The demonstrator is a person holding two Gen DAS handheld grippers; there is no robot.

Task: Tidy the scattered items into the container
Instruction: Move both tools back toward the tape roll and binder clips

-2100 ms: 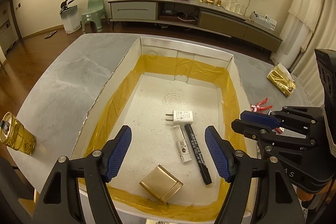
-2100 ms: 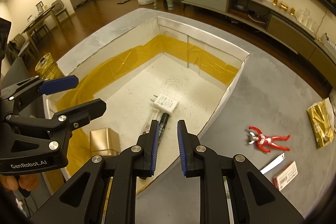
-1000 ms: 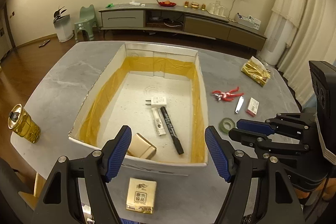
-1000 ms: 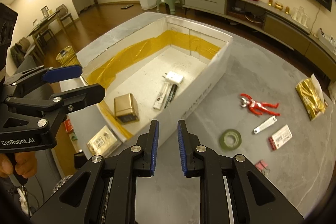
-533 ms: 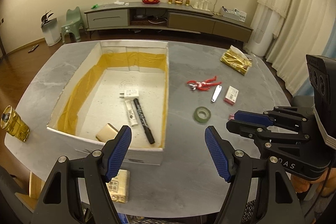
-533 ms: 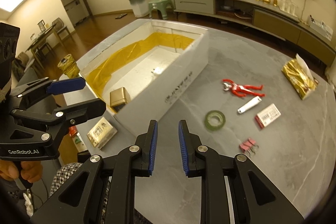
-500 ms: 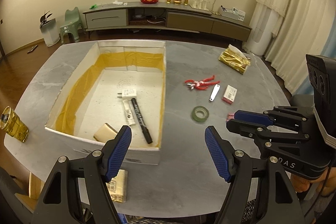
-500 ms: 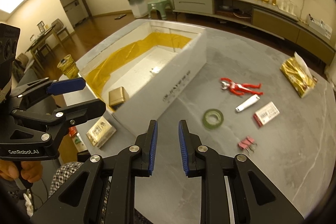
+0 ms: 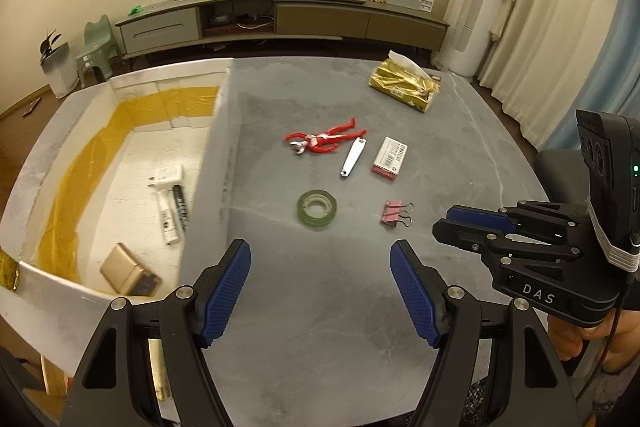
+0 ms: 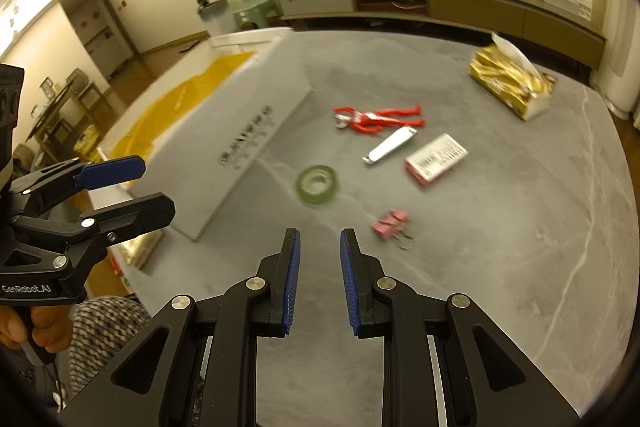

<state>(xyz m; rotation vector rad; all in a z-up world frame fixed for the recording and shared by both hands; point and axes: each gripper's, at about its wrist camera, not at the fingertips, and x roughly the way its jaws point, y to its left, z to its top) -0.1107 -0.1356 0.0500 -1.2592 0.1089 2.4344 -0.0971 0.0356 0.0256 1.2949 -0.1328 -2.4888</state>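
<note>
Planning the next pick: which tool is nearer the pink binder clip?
Right. The right tool hovers just short of the pink binder clip, slightly to its left; the left tool sits further back and further left.

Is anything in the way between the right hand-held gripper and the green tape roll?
Nothing visible. Only bare grey table lies between the right hand-held gripper and the green tape roll. The pink clips sit off to the right, apart from it.

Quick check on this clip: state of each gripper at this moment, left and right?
Left gripper: open wide, holding nothing, above the bare table.
Right gripper: open with a narrower gap, holding nothing.
</note>
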